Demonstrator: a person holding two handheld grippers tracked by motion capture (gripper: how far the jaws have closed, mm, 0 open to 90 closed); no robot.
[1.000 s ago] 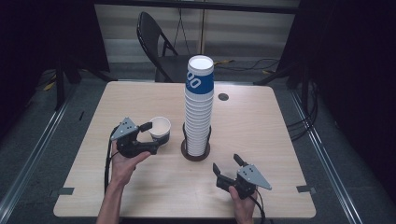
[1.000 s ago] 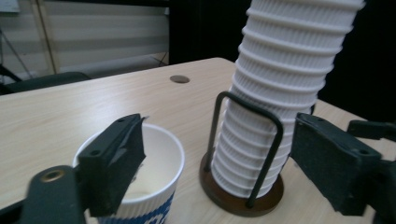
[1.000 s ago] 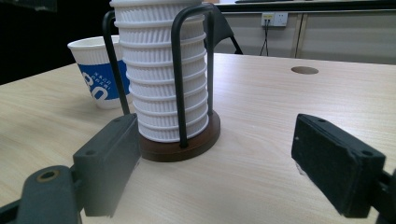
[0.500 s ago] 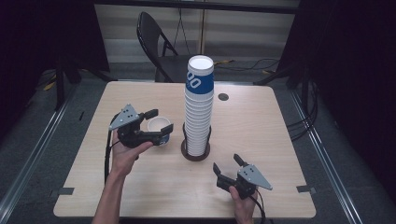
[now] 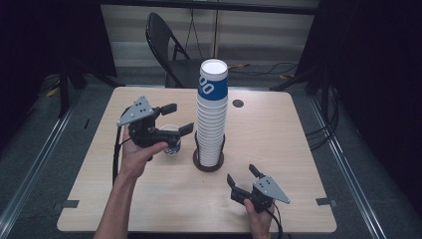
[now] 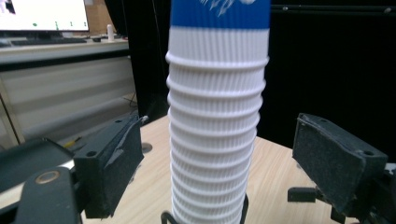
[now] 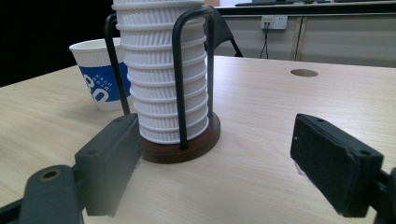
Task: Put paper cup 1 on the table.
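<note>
Left gripper (image 5: 171,118), jaws open and empty, faces the stack (image 5: 211,117); a loose cup (image 5: 170,139) stands at its 9 o'clock. Right gripper (image 5: 244,180), jaws open, idles at 5 o'clock. Next move likely calls for closing on the top cup.

A tall stack of ribbed white paper cups (image 5: 211,119), the top one banded blue, stands upright in a dark-based wire holder (image 5: 208,162) at the tabletop's centre. At its 9 o'clock, just beside it, a single blue-and-white paper cup (image 7: 99,72) stands upright, mouth up.
</note>
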